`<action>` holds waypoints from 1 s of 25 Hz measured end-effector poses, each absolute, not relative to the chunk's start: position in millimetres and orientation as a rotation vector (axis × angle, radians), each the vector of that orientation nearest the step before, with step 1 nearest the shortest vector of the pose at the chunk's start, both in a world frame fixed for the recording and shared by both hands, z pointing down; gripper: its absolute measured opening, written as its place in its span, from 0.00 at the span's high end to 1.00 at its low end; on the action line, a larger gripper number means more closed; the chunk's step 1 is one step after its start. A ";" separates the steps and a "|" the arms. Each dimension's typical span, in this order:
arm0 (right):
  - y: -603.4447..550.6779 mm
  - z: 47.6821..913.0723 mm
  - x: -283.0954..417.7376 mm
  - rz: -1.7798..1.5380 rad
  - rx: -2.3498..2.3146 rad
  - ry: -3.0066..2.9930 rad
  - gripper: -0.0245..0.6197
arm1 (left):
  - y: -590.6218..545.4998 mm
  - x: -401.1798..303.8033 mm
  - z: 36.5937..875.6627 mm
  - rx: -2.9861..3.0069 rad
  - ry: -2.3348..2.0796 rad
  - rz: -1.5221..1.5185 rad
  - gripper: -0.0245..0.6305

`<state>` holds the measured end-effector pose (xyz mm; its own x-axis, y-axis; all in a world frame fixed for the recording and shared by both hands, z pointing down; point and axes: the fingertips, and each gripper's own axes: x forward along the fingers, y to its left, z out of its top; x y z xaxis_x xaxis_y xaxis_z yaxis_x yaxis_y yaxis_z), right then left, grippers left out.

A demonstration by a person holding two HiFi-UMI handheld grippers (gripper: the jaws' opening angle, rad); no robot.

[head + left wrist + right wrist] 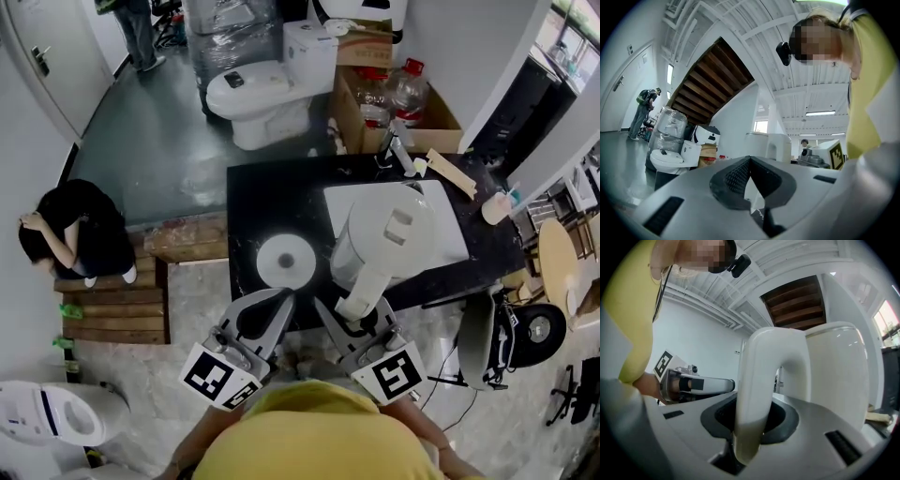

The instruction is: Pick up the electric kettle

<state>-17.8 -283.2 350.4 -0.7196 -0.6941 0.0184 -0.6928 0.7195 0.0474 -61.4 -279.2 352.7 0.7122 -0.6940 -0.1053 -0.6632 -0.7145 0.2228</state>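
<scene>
Smooth glossy white plastic kettle (380,234), shiny blk countertop (272,202), left tongs (750,160) w/ matt dark ribbed pads (733,180).

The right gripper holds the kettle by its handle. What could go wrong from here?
1. The right gripper clamps only the handle; the kettle body sticks far out, so it may swing or slip.
2. The base lies close on the table; a swinging kettle might knock it.
3. The left gripper is empty and gives no support.
</scene>
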 end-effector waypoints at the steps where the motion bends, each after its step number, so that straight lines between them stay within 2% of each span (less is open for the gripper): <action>1: -283.0 350.3 -14.8 -0.058 1.184 -2.870 0.80 | -278.9 -59.8 352.4 2.752 -1.094 -0.271 0.95; 25: -273.1 356.2 36.1 -0.050 1.491 -2.639 0.80 | -274.5 -42.1 357.2 2.731 -1.170 -0.199 0.95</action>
<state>36.1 -273.1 356.2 -0.5115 -0.8556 0.0793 -0.8520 0.5170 0.0822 -42.1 -274.5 357.2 0.6847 -0.7266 -0.0573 -0.7048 -0.6800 0.2020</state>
